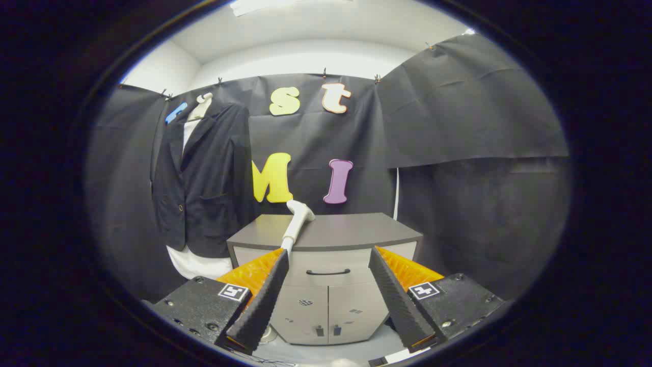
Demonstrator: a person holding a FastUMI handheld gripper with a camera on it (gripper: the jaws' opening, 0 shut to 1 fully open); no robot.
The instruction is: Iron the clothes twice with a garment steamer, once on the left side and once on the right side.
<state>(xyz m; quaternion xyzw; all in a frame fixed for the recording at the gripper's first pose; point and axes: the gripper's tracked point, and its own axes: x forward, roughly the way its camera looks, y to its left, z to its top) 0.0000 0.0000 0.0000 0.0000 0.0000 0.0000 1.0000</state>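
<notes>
A white garment steamer [297, 220] lies on the grey cabinet top [351, 232], its head toward the back wall and its handle running down toward my left fingertip. A dark blazer over a white shirt [201, 181] hangs on a hanger against the wall, left of the cabinet. My gripper [328, 255] is open, its fingers spread wide in front of the cabinet with nothing between them. The steamer is just beyond the left finger, not touched.
The grey cabinet [326, 295] with a dark drawer handle and two doors stands straight ahead on a pale floor. Black cloth walls close in behind and to the right. Open room lies between the cabinet and the blazer.
</notes>
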